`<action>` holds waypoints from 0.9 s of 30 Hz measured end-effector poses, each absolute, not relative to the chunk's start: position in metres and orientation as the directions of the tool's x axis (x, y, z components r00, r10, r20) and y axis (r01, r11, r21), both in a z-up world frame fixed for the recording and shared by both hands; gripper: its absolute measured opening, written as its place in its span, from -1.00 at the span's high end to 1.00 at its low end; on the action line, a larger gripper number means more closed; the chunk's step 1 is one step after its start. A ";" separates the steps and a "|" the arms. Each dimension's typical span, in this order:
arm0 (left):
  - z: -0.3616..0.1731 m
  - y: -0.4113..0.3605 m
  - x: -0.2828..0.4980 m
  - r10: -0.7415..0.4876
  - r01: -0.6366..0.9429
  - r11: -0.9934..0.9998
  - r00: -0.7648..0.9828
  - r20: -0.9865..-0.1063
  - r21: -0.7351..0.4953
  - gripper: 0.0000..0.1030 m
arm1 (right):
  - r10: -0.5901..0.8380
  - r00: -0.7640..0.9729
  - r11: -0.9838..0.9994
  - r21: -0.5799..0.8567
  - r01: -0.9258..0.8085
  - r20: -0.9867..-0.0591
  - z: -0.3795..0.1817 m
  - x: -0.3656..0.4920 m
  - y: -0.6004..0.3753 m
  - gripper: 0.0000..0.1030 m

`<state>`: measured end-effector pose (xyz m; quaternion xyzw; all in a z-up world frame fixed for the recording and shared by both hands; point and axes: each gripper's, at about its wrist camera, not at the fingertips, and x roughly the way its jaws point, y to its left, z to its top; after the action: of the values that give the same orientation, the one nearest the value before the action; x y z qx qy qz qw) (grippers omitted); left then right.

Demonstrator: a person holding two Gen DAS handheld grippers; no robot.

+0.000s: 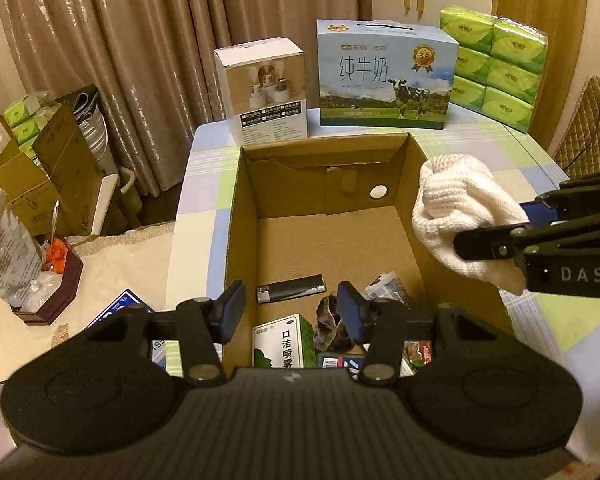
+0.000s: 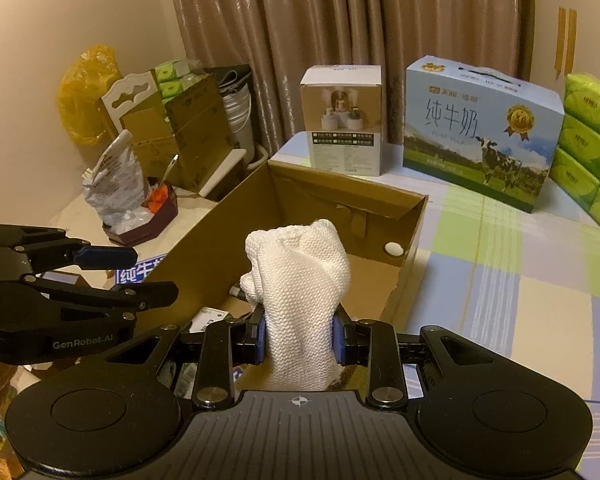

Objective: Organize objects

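The right gripper (image 2: pixel 299 338) pinches a white cloth (image 2: pixel 300 292) above the cardboard box (image 1: pixel 412 168) on the table (image 2: pixel 500 264); the left gripper (image 1: pixel 291 312) hovers spread over the lighter (image 1: pixel 291 287).

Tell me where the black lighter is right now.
In the left wrist view, the black rectangular lighter lies flat on the floor of the open brown cardboard box, near its front, just beyond the open left tongs and behind the green-and-white spray carton.
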<state>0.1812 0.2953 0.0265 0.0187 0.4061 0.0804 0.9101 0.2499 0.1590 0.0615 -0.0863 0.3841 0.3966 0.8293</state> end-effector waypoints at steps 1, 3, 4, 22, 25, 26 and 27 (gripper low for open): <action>0.026 0.296 0.181 0.164 -0.135 0.986 0.657 -0.736 0.099 0.11 | 0.594 0.387 0.669 0.166 -0.724 -0.706 0.061 0.250 0.160 0.46; 0.025 0.298 0.179 0.165 -0.144 0.985 0.656 -0.736 0.092 0.11 | 0.600 0.380 0.666 0.177 -0.724 -0.704 0.060 0.251 0.162 0.46; 0.025 0.299 0.178 0.166 -0.148 0.985 0.656 -0.736 0.090 0.11 | 0.607 0.374 0.663 0.187 -0.725 -0.701 0.060 0.252 0.163 0.45; 0.015 0.300 0.149 0.195 -0.184 0.978 0.652 -0.733 0.096 -0.68 | 0.623 0.405 0.705 0.254 -0.663 -0.669 0.068 0.247 0.135 -0.65; 0.021 0.296 0.137 0.197 -0.193 0.977 0.662 -0.723 0.089 -0.81 | 0.617 0.403 0.709 0.256 -0.657 -0.676 0.072 0.231 0.124 -0.78; 0.024 0.294 0.132 0.197 -0.198 0.977 0.667 -0.719 0.084 -0.86 | 0.615 0.406 0.710 0.250 -0.658 -0.676 0.073 0.225 0.120 -0.81; 0.027 0.292 0.127 0.198 -0.200 0.976 0.672 -0.714 0.083 -0.91 | 0.609 0.411 0.713 0.242 -0.658 -0.678 0.074 0.218 0.115 -0.86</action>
<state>0.1267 0.2918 0.0271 -0.0010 0.3903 0.1089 0.9142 0.2184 0.1151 0.0739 -0.0315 0.3899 0.3776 0.8393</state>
